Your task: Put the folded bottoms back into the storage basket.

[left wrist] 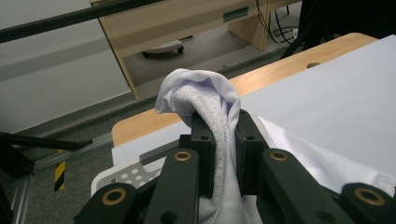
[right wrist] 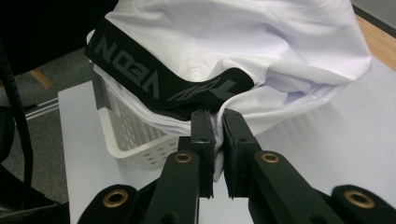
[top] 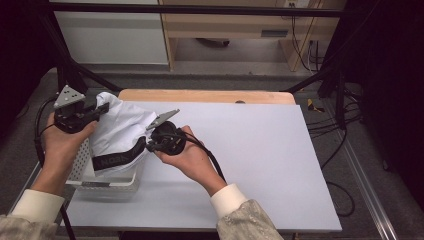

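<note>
While both of my grippers pinch the white garment (top: 120, 127), it hangs between them over the white perforated basket (top: 107, 182) at the left edge of the table (top: 260, 150), part of it still draped inside the basket. My left gripper (left wrist: 223, 140) has its jaws pressed onto a bunched fold of the cloth, which puffs up above the pads in a rounded knot. My right gripper (right wrist: 215, 140) clamps a thin edge just beside the black waistband (right wrist: 154, 84), its jaws nearly together on the fabric.

The risk, as I judge it, lies in that right-hand hold: only a narrow strip of cloth sits between the pads, and a sharp pull could slide it free. The part still lying in the basket could also snag on the rim and drag the light plastic basket along or tip it.

The fabric looks thin, smooth and slippery, with a finely dotted mesh on its inner face in the left gripper view. The waistband is a broad, stiffer elastic strip with grey lettering. The basket has a lattice of small holes in its walls; the table is covered by a matte, pale sheet over a wooden top (top: 205, 96).
</note>
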Available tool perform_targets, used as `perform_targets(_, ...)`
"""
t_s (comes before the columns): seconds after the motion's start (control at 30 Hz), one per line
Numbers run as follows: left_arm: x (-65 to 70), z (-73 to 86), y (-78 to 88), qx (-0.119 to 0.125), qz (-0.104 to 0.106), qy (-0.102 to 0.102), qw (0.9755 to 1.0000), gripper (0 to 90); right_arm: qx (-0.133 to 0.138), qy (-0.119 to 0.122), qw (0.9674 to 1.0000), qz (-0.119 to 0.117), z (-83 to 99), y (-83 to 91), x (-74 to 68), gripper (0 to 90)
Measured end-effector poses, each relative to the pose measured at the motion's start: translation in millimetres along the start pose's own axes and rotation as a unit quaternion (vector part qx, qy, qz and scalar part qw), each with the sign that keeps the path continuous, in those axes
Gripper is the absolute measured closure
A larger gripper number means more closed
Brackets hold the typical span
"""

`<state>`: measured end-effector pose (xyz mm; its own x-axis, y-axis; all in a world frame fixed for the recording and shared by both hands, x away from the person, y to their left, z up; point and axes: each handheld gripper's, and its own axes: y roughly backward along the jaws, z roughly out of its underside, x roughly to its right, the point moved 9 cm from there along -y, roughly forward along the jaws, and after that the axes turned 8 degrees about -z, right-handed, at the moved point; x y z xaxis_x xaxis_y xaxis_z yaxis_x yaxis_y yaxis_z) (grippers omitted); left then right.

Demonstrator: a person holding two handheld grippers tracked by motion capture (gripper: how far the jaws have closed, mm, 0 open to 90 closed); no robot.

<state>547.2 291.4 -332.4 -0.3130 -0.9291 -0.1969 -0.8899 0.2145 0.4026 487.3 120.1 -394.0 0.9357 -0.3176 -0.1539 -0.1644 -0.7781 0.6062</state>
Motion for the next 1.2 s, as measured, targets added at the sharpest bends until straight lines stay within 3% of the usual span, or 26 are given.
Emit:
perform_targets(0.67,-6.0,-3.5,-10.4,-0.003,0.003,0.0,1.0,81.0,0.014,-0.007,0.9998,-0.011,-6.5,-0.9,7.2,84.3)
perform_targets(0.8,-12.9,-5.8,-9.9,-0.004,-0.002,-0.005,1.0,81.0,0.016,0.001,0.9998,-0.012,-8.8,-1.5,4.7,84.3)
perform_targets(1.2,-28.5,-2.5,-3.7,0.001,-0.004,0.006,1.0,81.0,0.02,0.015,0.9994,-0.025,-14.1,-14.9,-11.9,84.2)
